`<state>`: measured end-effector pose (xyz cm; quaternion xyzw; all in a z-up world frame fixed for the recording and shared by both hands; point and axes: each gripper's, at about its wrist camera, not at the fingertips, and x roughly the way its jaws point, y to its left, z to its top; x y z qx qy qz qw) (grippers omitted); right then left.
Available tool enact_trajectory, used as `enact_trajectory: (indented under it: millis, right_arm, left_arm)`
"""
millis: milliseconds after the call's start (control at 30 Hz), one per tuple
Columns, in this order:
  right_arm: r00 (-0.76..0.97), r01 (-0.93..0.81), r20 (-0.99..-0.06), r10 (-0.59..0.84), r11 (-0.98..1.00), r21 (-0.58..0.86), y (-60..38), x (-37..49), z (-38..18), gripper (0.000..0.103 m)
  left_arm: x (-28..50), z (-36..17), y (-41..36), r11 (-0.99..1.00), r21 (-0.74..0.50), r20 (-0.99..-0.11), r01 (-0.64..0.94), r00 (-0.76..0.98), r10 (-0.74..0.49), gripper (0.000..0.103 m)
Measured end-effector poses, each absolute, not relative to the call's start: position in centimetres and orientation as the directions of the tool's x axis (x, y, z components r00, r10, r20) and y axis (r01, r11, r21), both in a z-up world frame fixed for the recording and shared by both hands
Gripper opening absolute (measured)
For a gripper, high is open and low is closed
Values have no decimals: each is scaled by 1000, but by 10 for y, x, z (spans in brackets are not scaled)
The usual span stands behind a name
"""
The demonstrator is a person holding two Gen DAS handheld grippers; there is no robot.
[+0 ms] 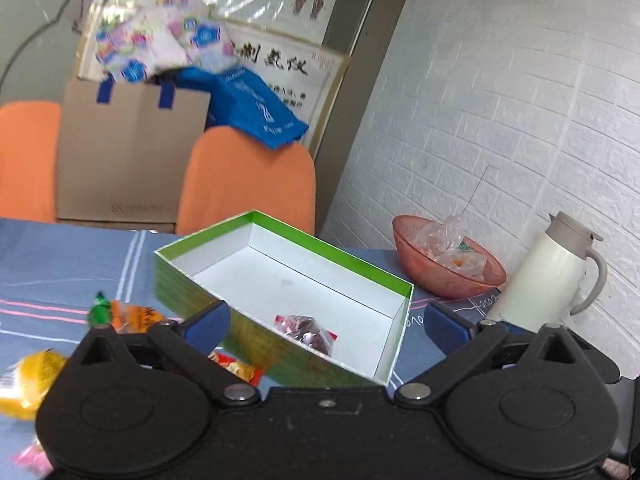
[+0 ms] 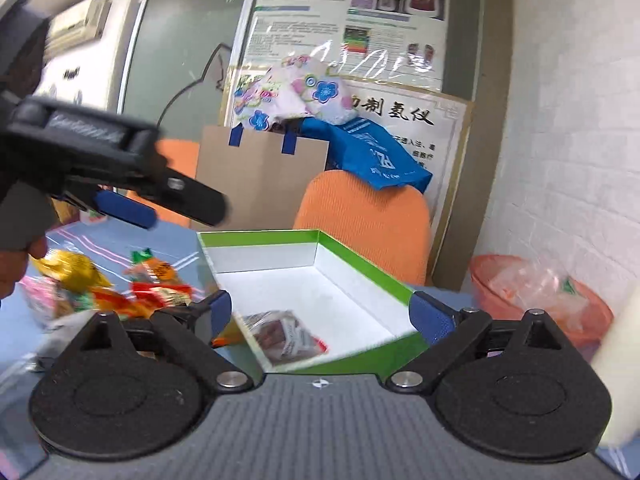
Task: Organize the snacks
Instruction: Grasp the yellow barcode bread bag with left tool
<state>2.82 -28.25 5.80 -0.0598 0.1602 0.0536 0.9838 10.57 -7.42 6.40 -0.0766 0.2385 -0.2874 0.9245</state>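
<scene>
- Loose snacks (image 2: 120, 292) lie in a heap on the blue tablecloth (image 1: 60, 264), left of the box: yellow, orange and red wrappers.
- Left gripper (image 1: 326, 320): jaws spread wide, nothing between them, above the box's near edge.
- Green box (image 1: 360, 268), white inside, holds one dark red snack packet (image 1: 306, 330) near its front wall.
- Right gripper (image 2: 326, 314): jaws released, empty, straddling the box.
- Pink bowl (image 1: 424, 276) and white jug (image 1: 548, 272) stand right of the box.
</scene>
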Motion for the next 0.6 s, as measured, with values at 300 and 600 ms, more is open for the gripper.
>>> enact_trajectory:
  millis: [300,600]
  right_arm:
    - [861,-117,-497,106,993,9,-278,-27,16,103]
    - [806,-235,-540,242,968,82,-248,-52,0,103]
  left_arm:
    - [35,22,-60,773,-307,-484,555,608,-629,103]
    - [21,-12,-81,699,-367,-573,614,442,-690,103]
